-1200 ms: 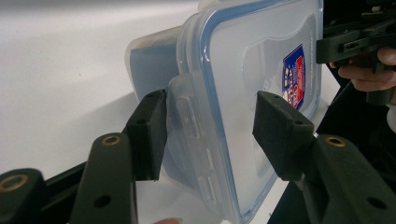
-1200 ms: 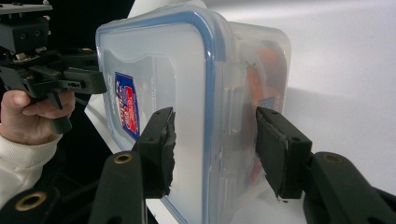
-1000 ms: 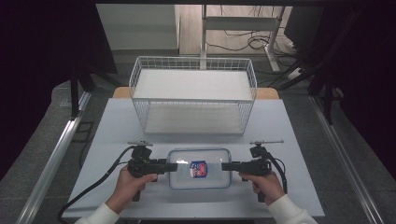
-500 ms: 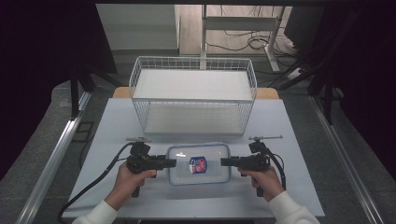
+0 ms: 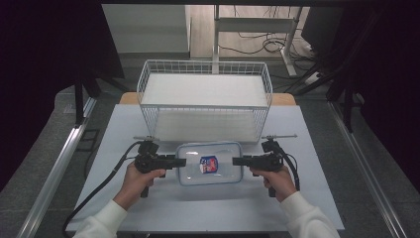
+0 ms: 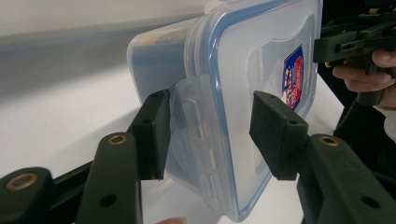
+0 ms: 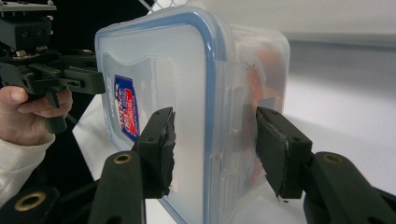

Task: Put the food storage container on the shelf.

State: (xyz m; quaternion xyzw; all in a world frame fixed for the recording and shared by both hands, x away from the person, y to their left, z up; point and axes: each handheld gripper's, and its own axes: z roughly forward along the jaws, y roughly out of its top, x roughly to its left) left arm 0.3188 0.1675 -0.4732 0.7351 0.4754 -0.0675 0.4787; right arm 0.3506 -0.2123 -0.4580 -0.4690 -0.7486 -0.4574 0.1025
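Observation:
A clear plastic container (image 5: pixel 210 163) with a blue-rimmed lid and a red and blue label sits between my two grippers, just in front of the wire basket (image 5: pixel 205 124). My left gripper (image 5: pixel 183 161) grips its left end. In the left gripper view the jaws (image 6: pixel 208 135) straddle the container (image 6: pixel 252 70) at its side latch, one on the lid and one underneath. My right gripper (image 5: pixel 235 160) holds the right end. In the right gripper view its jaws (image 7: pixel 212 149) clamp the container (image 7: pixel 187 70) across lid and base.
The white wire basket stands at the back of the white table (image 5: pixel 208 213), its inside bare. Black cables trail from both grippers toward the table's near edge. Metal rails (image 5: pixel 54 168) run along the floor on both sides of the table.
Both grippers and the container between them have moved away from the person, toward the wire basket.

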